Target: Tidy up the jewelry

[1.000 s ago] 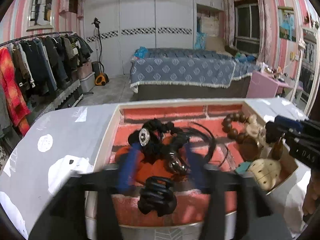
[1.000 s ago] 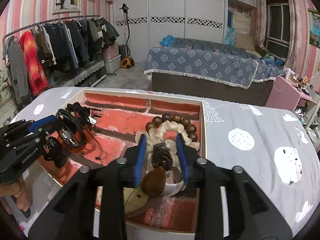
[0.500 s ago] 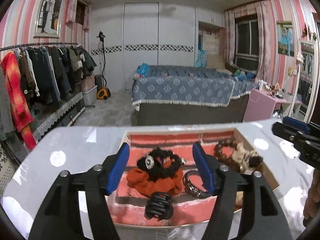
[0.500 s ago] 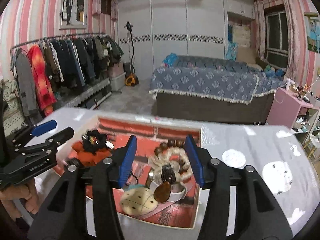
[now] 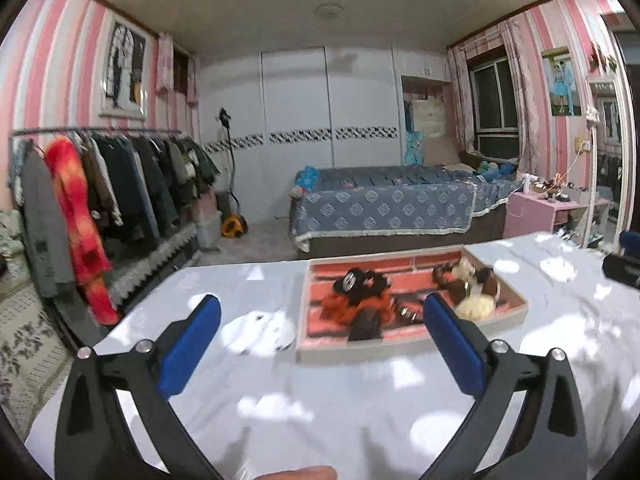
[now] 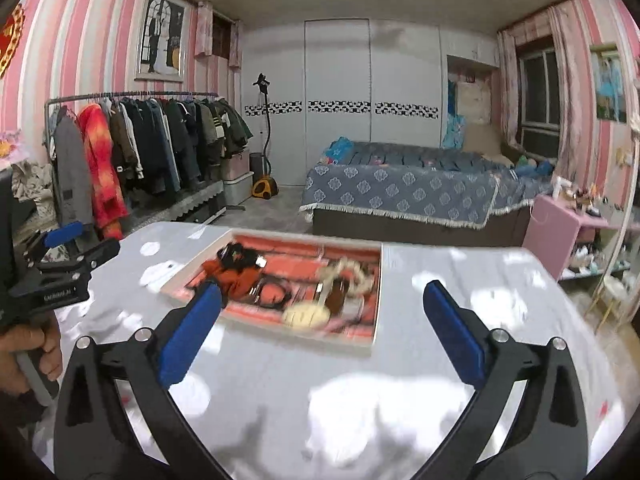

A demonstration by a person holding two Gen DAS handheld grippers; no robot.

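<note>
A shallow tray (image 5: 404, 345) with a red brick-pattern floor sits on the grey table. It holds an orange scrunchie (image 5: 347, 305), black hair ties (image 5: 362, 278), a black claw clip (image 5: 365, 326), brown beads (image 5: 454, 280) and a cream round piece (image 5: 474, 307). My left gripper (image 5: 320, 340) is open and empty, held back above the table in front of the tray. My right gripper (image 6: 320, 340) is open and empty, also back from the tray (image 6: 362, 347). The scrunchie shows in the right wrist view (image 6: 234, 276). The left gripper's side appears at the left of the right wrist view (image 6: 60, 264).
The grey tablecloth (image 5: 320, 408) has white cloud prints. A clothes rack (image 5: 100, 184) stands to the left, a bed (image 5: 384, 208) behind the table, a pink side table (image 5: 536, 212) at the right.
Both grippers have pulled back and up from the tray and opened wider. The hair ties and beads that lay between the fingers stay in the tray.
</note>
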